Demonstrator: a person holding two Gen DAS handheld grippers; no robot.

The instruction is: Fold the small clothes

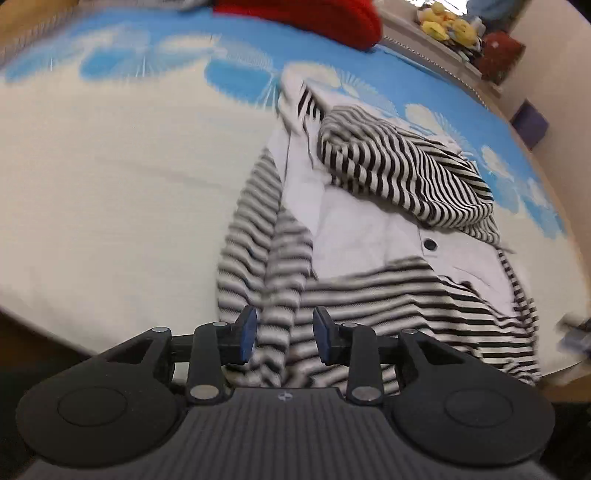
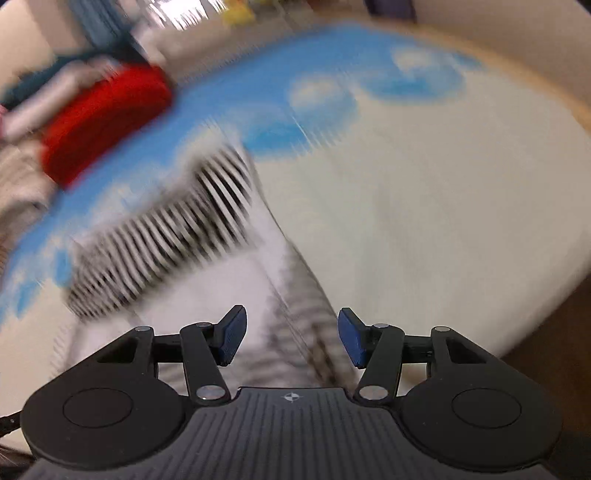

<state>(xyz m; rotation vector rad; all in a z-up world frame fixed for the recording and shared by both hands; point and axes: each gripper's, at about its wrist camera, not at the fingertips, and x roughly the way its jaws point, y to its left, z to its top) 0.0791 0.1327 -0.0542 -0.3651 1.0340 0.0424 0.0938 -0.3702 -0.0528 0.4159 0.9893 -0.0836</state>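
Right wrist view smearing heavily: stripes and edges hard to make out. Near hem of the garment (image 1: 369, 229) lying cut off behind the left gripper (image 1: 284, 338) body. Lying spread on the sheet (image 1: 110, 177), striped hood bunched at the far end, one dark button showing on the white front. Left gripper hovering over the near striped part, jaws standing apart, pads not pressing the cloth. Right gripper (image 2: 291, 336) hovering over the garment's (image 2: 207, 266) edge, jaws standing wider, gripping nothing. Red cloth (image 1: 314, 18) lying beyond, partly cropped at the top. Yellow items (image 1: 448, 24) sitting far right, too small to identify.
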